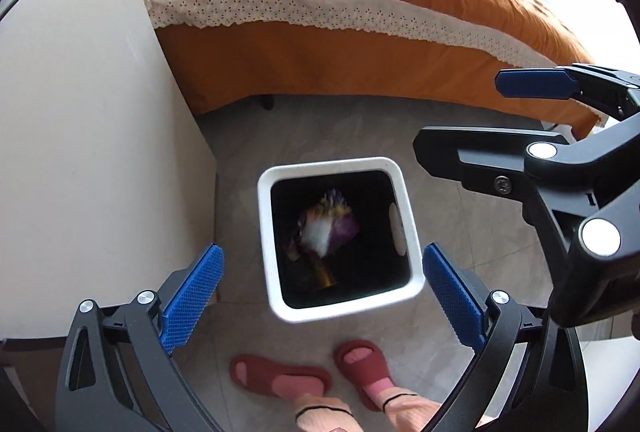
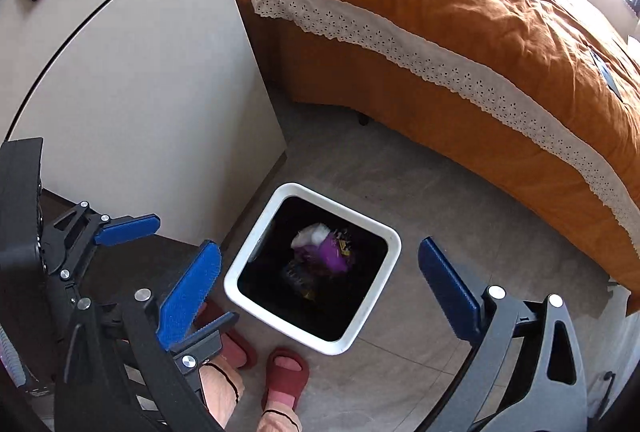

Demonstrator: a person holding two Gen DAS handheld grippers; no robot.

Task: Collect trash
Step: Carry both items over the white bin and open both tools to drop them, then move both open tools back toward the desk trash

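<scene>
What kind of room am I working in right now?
Most likely a bedroom: a bed with an orange cover and lace trim, a white cabinet beside it, and a white bin with trash inside on the tiled floor.

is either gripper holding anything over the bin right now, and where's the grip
Nothing is held. The left gripper and right gripper are both open and empty above the white bin; the trash lies inside it.
</scene>
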